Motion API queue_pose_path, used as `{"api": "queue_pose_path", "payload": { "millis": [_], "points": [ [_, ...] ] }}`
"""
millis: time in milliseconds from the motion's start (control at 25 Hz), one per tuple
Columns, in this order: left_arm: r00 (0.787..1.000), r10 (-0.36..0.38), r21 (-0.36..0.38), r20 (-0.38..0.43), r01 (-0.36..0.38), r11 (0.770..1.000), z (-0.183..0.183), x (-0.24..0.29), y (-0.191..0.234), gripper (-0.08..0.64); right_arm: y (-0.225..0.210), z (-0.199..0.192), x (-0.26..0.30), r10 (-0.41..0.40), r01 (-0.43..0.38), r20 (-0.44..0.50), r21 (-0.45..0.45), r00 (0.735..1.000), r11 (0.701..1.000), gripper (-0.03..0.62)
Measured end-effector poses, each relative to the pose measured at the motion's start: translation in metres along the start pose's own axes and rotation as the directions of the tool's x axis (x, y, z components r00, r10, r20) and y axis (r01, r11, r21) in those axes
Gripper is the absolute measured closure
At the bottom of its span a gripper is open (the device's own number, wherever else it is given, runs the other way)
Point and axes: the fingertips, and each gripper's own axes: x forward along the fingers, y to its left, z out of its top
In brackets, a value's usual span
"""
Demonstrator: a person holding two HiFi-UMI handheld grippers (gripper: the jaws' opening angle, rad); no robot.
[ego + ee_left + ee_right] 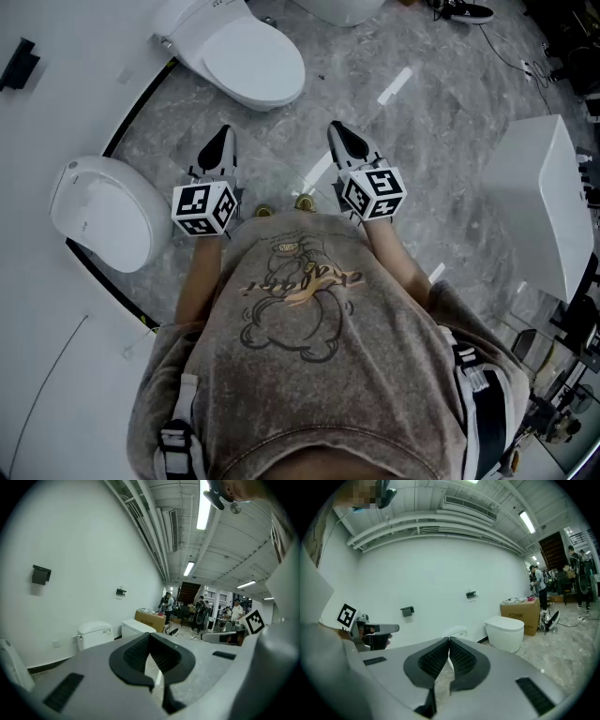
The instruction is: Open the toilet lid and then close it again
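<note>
Room: hall with a grey marbled floor (441,122) and a white wall (37,309) along the left side of the head view.

1. Shirt (309,356), grey-brown with a cartoon print, worn by the person who held the tools; nearest the camera.
2. Left tool (217,150), marker cube (204,208) at its rear. It was held low over the floor, tilted slightly downward. Its jaws were closed tip to tip, with nothing between them.
3. Right tool (345,141), second marker cube (372,192) at its rear. It was held level with the left tool, the two near each other but apart. Its jaws were likewise closed and empty.
4. Toilet (98,211), white, against the wall, just left of the left tool and not touched by it. Its lid (112,220) was down.
5. Second toilet (248,61), white, further along the same wall, ahead of both tools and well clear of them. Its lid was also down.
6. White cabinet (539,202), on the floor at the right, well apart from the right tool.
7. Black holder (41,574), fixed to the wall above the toilets; a smaller black fitting (121,591) was further along.
8. Cardboard box (150,619), on the floor beyond the toilets.
9. Several people (201,609), standing at the far end of the hall under ceiling strip lights (189,568); too small to tell more.
</note>
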Motion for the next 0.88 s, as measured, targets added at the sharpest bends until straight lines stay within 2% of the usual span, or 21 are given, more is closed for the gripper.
{"api": "queue_pose_path", "payload": {
  "millis": [440,640,880],
  "points": [
    [1.000,0.005,0.025,0.007,-0.005,1.000,0.005,0.026,-0.002,0.551,-0.020,0.015,0.018,0.026,-0.025,0.059,-0.006,0.998,1.000,0.563],
    [1.000,0.025,0.052,0.008,-0.025,0.998,-0.001,0.050,0.001,0.551,-0.037,0.007,0.037,0.073,-0.073,0.024,-0.011,0.997,0.997,0.563],
    [0.999,0.042,0.004,-0.026,-0.042,0.999,-0.029,0.087,0.028,0.551,-0.058,-0.022,0.082,0.069,-0.068,-0.032,0.021,0.997,0.997,0.563]
  ]
}}
